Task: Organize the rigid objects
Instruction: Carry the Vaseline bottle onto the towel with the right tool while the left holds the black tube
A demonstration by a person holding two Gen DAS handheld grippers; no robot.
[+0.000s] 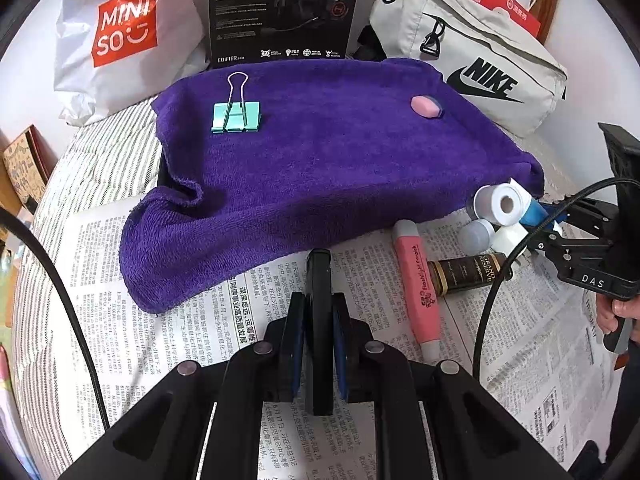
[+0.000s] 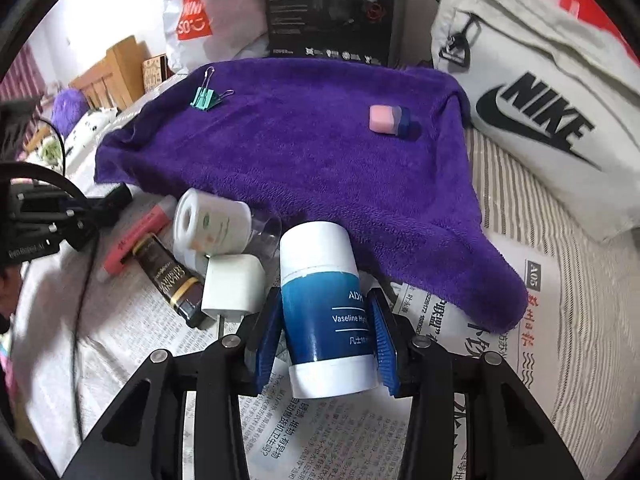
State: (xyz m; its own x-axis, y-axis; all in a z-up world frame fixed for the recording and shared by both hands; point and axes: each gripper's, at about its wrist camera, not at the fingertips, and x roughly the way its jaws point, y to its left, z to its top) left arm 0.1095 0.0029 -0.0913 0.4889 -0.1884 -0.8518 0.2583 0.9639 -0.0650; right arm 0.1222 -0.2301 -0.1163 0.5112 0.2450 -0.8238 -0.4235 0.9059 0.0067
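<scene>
holding a flat black thing [image 1: 319, 320] tight in my left gripper [image 1: 319, 344], i squeeze my right gripper [image 2: 326, 336] around the blue and white vaseline bottle [image 2: 324, 304]. the blue pads sit on both its sides and i think they have it now.

the bottle is round and smooth, so it could slip out or tip if i lift too fast. just to the left of my right gripper sit a white block [image 2: 232, 290], a white roll [image 2: 212, 226] and a dark tube [image 2: 170, 280]. a bump from me could make them roll away.

ahead of both grippers is a soft purple towel [image 2: 304, 172]. a green clip [image 2: 206, 98] and a pink eraser [image 2: 386, 119] lie on it, far apart. under me is newspaper [image 2: 332, 432] on a stripy cloth [image 2: 584, 360]. behind the towel stand a white shop bag [image 1: 120, 40], a black box [image 1: 284, 12] and a grey nike bag [image 1: 472, 56].
</scene>
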